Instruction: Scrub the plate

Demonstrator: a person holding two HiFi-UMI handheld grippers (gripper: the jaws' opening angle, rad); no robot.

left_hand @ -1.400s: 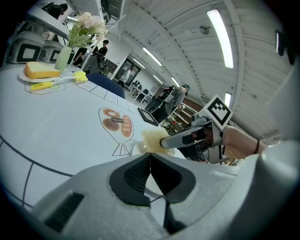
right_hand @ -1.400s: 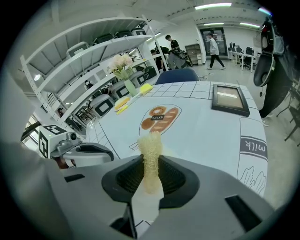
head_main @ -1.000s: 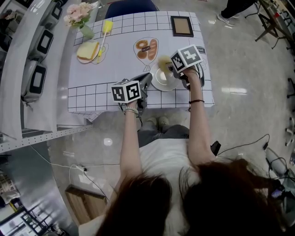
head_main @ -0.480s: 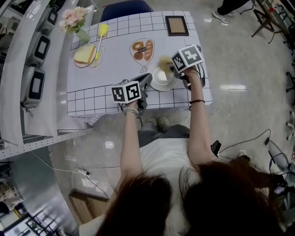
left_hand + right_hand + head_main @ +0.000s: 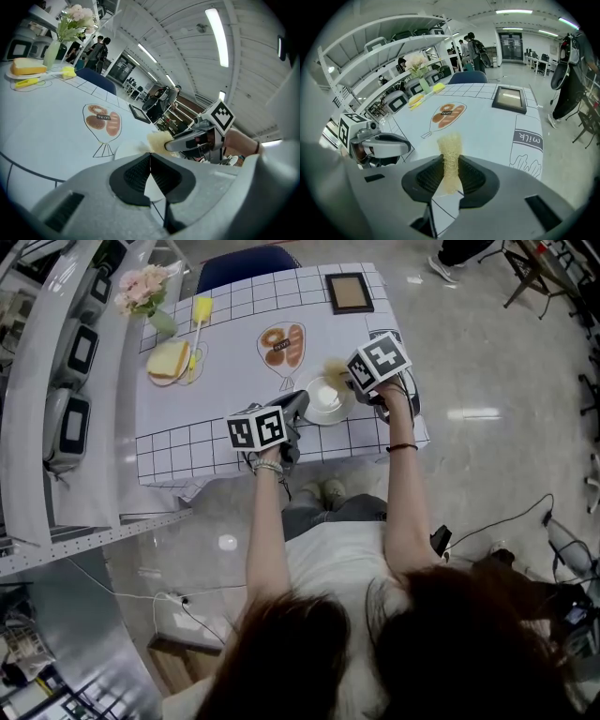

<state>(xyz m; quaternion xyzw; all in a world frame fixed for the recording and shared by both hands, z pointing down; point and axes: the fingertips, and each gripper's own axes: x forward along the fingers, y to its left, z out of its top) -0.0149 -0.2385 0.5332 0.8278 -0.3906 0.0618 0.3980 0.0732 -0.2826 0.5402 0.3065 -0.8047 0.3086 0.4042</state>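
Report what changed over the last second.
Little visibly changed: only the head view drifted, sliding the table in frame. The right hand-held gripper stays shut on the yellow scrubber over the far rim of the plate; the left hand-held gripper still pinches its near edge.

Head view has swung: the table (image 5: 187,442) and everything on it slid left in frame, with more floor (image 5: 487,381) showing on the right. The picture frame (image 5: 349,292) and sandwich (image 5: 169,360) sit further left than 1 s ago. The plate (image 5: 323,401) drifted slightly left too. The sponge (image 5: 451,145) in the right gripper (image 5: 450,173) looks to have crept right along the plate's far rim. Small shift, hard to be sure.
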